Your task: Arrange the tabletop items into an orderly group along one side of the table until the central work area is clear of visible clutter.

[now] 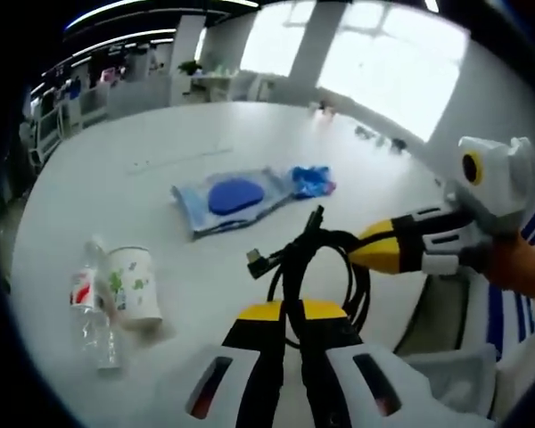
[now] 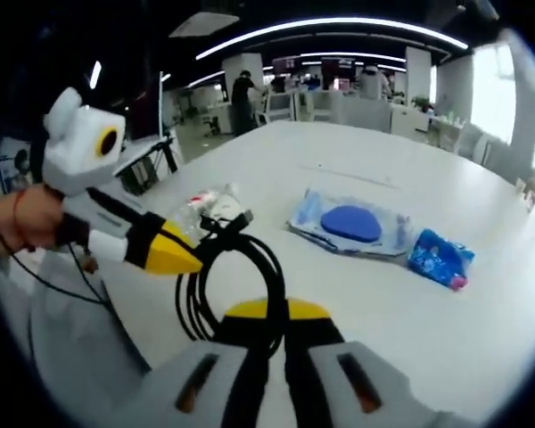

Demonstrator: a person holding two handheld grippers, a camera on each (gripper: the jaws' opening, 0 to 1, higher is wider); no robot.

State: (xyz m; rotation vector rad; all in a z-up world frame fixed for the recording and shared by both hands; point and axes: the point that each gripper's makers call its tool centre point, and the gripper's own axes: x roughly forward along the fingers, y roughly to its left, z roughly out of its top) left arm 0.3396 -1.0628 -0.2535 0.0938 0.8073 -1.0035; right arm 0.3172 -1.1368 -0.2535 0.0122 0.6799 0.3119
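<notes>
A coiled black cable [image 1: 290,254] hangs over the white table [image 1: 160,134], gripped from two sides. My left gripper [image 1: 285,310] is shut on the coil's lower part. My right gripper [image 1: 361,250] comes in from the right and pinches the coil's right side. In the right gripper view the same cable [image 2: 267,259] loops up from my shut right gripper [image 2: 272,312], and the left gripper [image 2: 192,259] pinches it from the left. On the table lie a clear packet with a blue oval [image 1: 234,196], a small blue packet [image 1: 312,181], a paper cup [image 1: 132,283] and a plastic bottle [image 1: 91,303].
The cup and bottle lie side by side near the table's near-left edge. The two packets [image 2: 352,223] [image 2: 440,257] lie around the middle. A person's hand [image 2: 22,218] holds the left gripper. Office desks and a standing person [image 2: 242,94] are far behind the table.
</notes>
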